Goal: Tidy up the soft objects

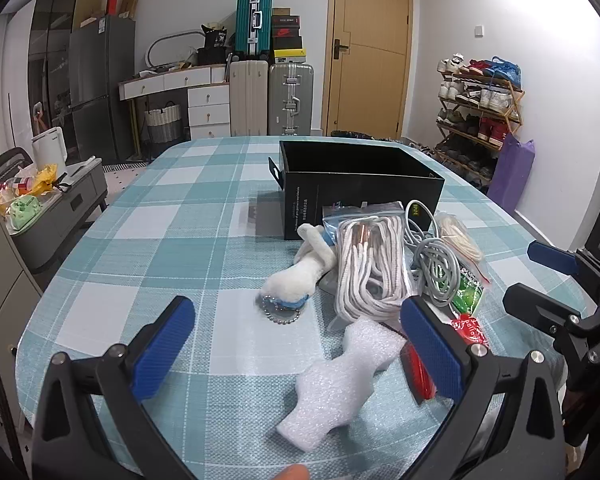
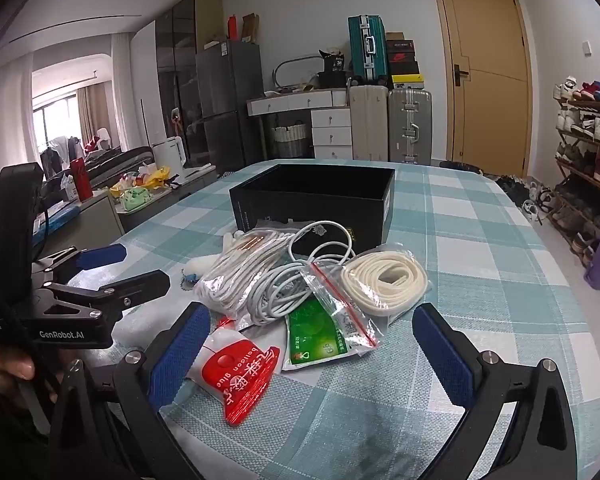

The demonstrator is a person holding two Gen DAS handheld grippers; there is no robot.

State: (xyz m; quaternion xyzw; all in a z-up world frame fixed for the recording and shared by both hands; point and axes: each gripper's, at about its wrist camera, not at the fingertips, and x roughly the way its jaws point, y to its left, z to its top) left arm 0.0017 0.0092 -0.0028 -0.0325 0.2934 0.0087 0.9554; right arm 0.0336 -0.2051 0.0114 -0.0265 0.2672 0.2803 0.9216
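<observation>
A pile of soft items lies on the checked tablecloth (image 1: pixel 160 240) in front of an open black box (image 1: pixel 356 184). In the left wrist view: a white foam piece (image 1: pixel 340 376), a white plush keychain toy (image 1: pixel 300 276), a bag of white laces (image 1: pixel 370 264), a grey cable (image 1: pixel 436 268). My left gripper (image 1: pixel 300 344) is open, its fingers either side of the foam. In the right wrist view: a red packet (image 2: pixel 244 376), a green packet (image 2: pixel 320 336), bagged cream laces (image 2: pixel 384 280), the box (image 2: pixel 312 200). My right gripper (image 2: pixel 312 352) is open, just before the packets.
The right gripper shows at the right edge of the left wrist view (image 1: pixel 556 276); the left gripper shows at the left of the right wrist view (image 2: pixel 108 272). Beyond the table stand suitcases (image 1: pixel 268 96), a door (image 1: pixel 368 48) and a shoe rack (image 1: pixel 480 112).
</observation>
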